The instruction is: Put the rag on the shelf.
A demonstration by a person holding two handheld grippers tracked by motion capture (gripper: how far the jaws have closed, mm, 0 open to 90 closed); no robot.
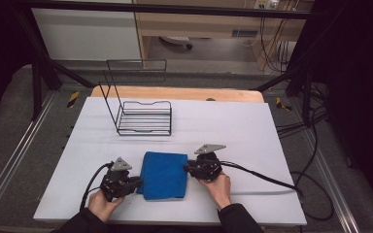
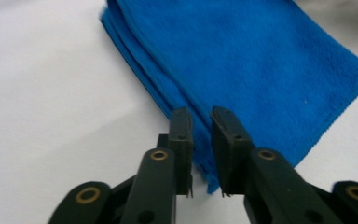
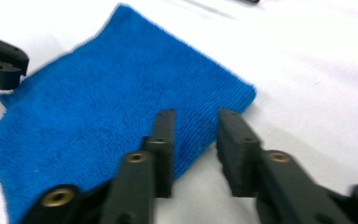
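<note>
Hands hold left gripper [image 1: 135, 182] and right gripper [image 1: 190, 168], jaws slightly parted, empty, flanking folded blue towel [image 1: 165, 174] at near-centre surface [image 1: 243, 131]. Soft, light, limp; likely best pinched at layered edges.

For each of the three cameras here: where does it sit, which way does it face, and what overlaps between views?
High view: above the person's side, facing forward and down on the white table, wire rack, both hands and grippers.
Left gripper view: rides the left gripper, facing along its slightly parted jaws at the blue towel.
Right gripper view: rides the right gripper, facing the towel's edge, jaws apart.
All three share the towel.
</note>
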